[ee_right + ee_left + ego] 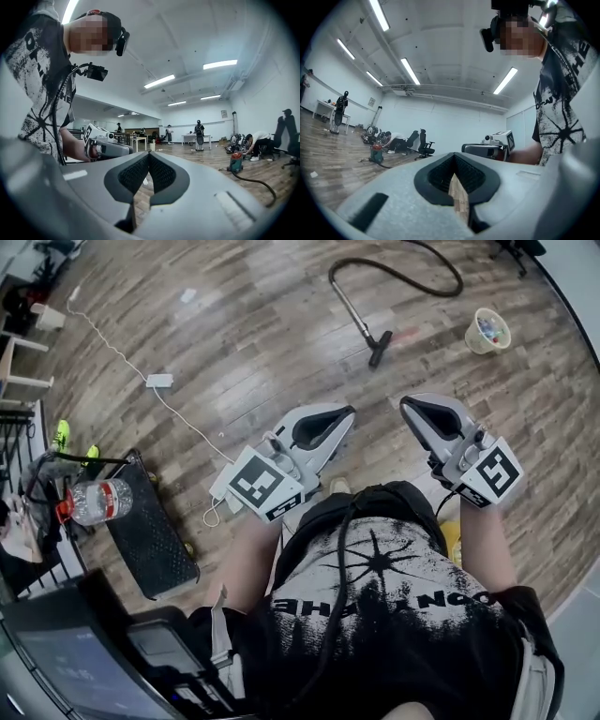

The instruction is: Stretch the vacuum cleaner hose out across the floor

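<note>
Both grippers were up in front of the person here, pointing level out over the wooden floor [234,343], and neither had anything in it. The left gripper [349,414] had its jaws pressed together, tips meeting with only floorboards showing behind the notch in its own view. The right gripper [409,405] was the same story: pads closed tip to tip, nothing pinched. And there was the target, the vacuum cleaner hose [403,278], lying in a loose curl at the far end of the head view, well apart from both grippers. Its rigid wand [354,310] ran down to the floor nozzle [379,345], which rested on the boards near a small bucket [487,331] of odds and ends. The right gripper view picked up the vacuum cleaner body [236,161] standing off across the room with a length of hose trailing from it. Closer in, at the left, a white cable [112,351] snaked over the floor past its adapter [157,381], and a water bottle [98,501] lay beside a black mat [155,540]. On progress, my read was that nothing was done yet: the hose was looped rather than laid straight, untouched by either gripper. What was left looked like the whole job: close the gap, open a gripper, take hold near the wand or along the hose, and draw that curl out into a line.
</note>
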### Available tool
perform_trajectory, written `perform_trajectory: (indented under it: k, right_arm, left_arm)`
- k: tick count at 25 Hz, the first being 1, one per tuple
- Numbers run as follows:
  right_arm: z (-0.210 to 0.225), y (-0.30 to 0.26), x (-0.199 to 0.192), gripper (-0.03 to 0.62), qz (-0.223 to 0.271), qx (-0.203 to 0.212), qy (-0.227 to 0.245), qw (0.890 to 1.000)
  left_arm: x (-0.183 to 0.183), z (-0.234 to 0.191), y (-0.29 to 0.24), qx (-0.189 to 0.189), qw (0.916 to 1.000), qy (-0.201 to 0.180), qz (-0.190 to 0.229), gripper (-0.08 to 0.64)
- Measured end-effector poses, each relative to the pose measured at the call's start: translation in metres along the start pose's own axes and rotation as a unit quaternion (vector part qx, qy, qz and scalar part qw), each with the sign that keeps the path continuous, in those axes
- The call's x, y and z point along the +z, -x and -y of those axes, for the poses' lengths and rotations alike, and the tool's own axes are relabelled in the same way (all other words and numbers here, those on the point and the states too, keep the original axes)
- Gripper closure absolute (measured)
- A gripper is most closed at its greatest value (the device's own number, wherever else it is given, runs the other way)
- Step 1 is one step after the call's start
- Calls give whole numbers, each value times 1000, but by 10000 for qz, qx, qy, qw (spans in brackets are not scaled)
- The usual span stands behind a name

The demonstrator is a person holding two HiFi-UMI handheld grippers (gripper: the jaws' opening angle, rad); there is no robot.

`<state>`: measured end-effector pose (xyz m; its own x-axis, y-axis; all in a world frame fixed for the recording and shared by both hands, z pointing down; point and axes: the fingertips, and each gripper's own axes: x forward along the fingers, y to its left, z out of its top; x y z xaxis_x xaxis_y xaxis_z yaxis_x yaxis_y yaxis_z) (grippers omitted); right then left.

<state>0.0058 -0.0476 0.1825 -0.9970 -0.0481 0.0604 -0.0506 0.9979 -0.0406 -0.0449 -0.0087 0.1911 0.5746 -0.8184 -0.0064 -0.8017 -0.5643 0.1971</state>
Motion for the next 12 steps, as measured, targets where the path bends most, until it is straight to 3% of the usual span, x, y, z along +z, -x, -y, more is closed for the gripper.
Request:
perform_trajectory:
  k: [12]
  right_arm:
    - [39, -33, 1, 584, 51, 153, -166, 9997]
  left_arm:
    - [0, -40, -17, 107, 9999, 90, -33, 560]
